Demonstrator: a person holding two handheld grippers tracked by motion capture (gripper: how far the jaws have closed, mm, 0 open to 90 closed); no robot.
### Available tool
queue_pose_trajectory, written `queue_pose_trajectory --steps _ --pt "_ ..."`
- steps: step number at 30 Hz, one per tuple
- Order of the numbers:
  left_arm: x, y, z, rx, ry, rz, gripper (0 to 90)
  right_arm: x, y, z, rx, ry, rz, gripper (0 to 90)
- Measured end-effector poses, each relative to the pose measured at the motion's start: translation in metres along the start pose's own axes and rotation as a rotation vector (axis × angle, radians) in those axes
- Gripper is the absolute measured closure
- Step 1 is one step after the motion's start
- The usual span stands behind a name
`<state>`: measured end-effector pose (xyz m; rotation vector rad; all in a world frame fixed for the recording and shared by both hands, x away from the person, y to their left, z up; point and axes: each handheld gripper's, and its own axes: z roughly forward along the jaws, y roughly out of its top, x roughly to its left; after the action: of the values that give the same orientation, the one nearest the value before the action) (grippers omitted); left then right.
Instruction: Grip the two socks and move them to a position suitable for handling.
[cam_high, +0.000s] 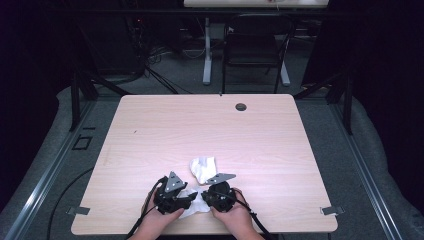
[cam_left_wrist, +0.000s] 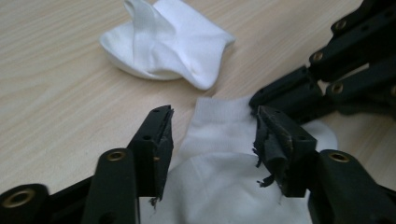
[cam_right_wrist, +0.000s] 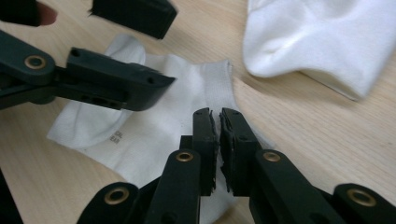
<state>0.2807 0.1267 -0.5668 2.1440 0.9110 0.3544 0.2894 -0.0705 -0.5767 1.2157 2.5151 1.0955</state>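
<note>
Two white socks lie on the wooden table (cam_high: 150, 130). A crumpled sock (cam_high: 202, 169) (cam_left_wrist: 163, 42) (cam_right_wrist: 322, 37) sits just beyond both grippers. A flat sock (cam_high: 194, 209) (cam_left_wrist: 215, 154) (cam_right_wrist: 140, 135) lies under them near the front edge. My left gripper (cam_high: 191, 198) (cam_left_wrist: 212, 121) (cam_right_wrist: 173, 46) stands open, its jaws straddling the flat sock without pressing it. My right gripper (cam_high: 203, 195) (cam_right_wrist: 219, 114) (cam_left_wrist: 259, 100) faces it, its jaws drawn nearly together with the tips at the flat sock's cuff. I see no cloth between its pads.
A person's hands (cam_high: 235, 220) hold both grippers at the table's front edge. A dark grommet hole (cam_high: 241, 106) sits near the far edge. A black chair (cam_high: 255, 50) and a table leg (cam_high: 207, 50) stand beyond the table.
</note>
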Motion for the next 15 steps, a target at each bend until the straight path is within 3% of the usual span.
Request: queue_pose_trajectory --steps 4,10,15 --pt "0.004 -0.006 -0.001 0.027 0.007 0.01 50.7 -0.005 -0.003 -0.003 -0.009 -0.017 0.037 86.0" --pt "0.01 -0.01 -0.001 0.053 0.01 0.004 51.4 -0.011 -0.005 -0.008 0.002 -0.045 0.048 86.5" --pt "0.012 -0.009 -0.001 0.046 0.004 -0.016 51.1 -0.017 -0.008 -0.013 -0.004 -0.058 0.09 86.5"
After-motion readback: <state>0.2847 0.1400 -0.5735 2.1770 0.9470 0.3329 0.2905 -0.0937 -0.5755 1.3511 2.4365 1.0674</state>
